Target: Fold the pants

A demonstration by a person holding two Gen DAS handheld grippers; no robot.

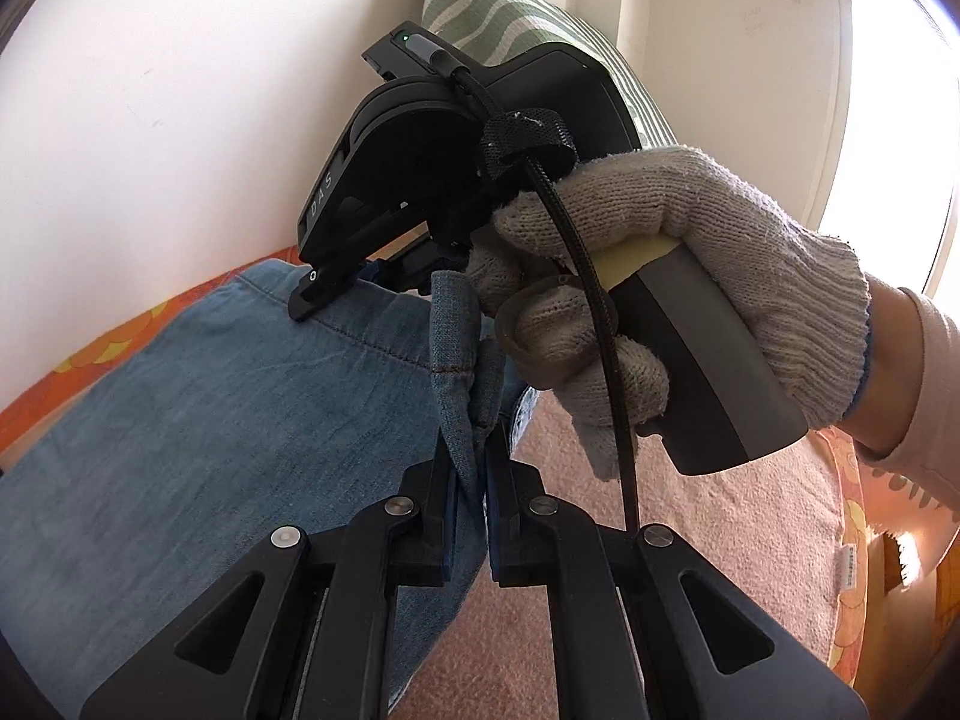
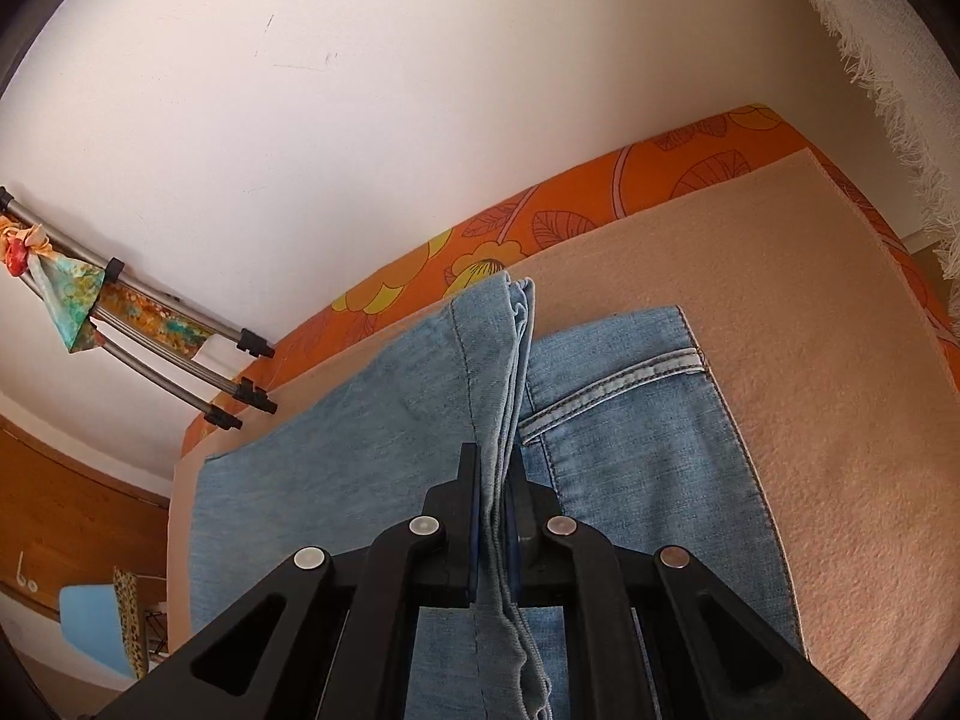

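On the left, the left claw is clenched on a bunched edge of the denim pants, which lie on a pink blanket spread over an orange floral bed. Beside it, a gloved hand grips the handle of the right claw, which is likewise clamped on a lifted fold of hem layers above the pocket panel. Judging from this, the pants look partly folded: the raised fabric is gripped at both ends over the flat part, and it remains to be carried over, laid flat and smoothed.
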